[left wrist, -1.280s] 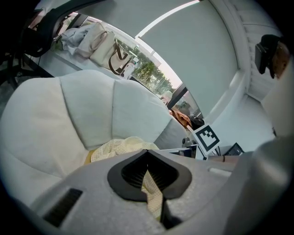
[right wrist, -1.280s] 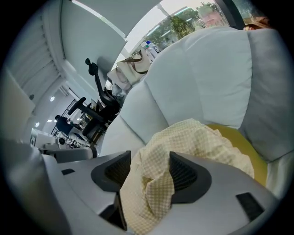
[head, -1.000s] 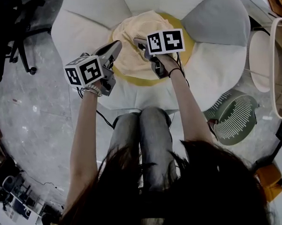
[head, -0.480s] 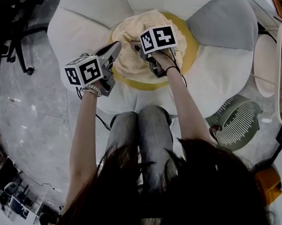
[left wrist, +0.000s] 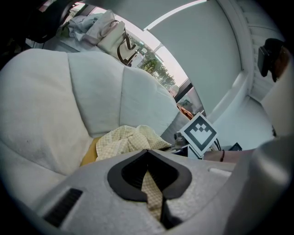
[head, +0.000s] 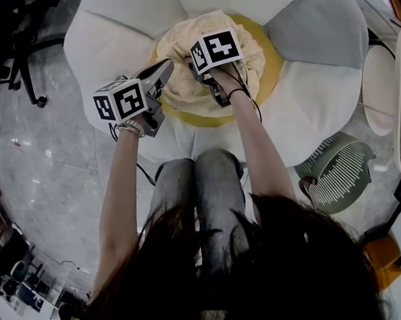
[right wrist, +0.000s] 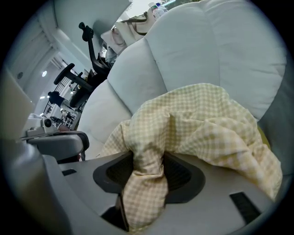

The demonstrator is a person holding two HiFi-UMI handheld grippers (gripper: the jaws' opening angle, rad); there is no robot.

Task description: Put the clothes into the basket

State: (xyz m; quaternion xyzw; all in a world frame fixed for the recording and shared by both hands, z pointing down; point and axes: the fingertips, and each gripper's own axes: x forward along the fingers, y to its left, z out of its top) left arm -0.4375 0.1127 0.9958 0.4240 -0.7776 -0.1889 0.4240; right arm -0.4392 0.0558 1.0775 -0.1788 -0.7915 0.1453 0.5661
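Observation:
A pale yellow checked garment (head: 248, 55) lies bunched on the yellow centre (head: 204, 116) of a flower-shaped cushion. My right gripper (head: 195, 64) is over the garment's near left part and shut on a thick fold of it (right wrist: 146, 179). The cloth spreads out beyond the jaws (right wrist: 206, 124). My left gripper (head: 166, 66) sits at the garment's left edge, jaws shut with a thin strip of the checked cloth (left wrist: 150, 186) pinched between them. The rest of the garment (left wrist: 126, 140) lies just ahead of it. A green slatted basket (head: 338, 170) stands on the floor to the right, apart from both grippers.
White petals (head: 106, 39) and one grey petal (head: 319, 25) ring the yellow centre. A pale round stool or frame (head: 383, 78) stands at the far right. An office chair base (head: 25, 75) is at the left. My knees (head: 199, 182) are just below the cushion.
My right gripper has moved left and away from me with the garment in it, pulling the cloth up into a taller heap. The left gripper has stayed put.

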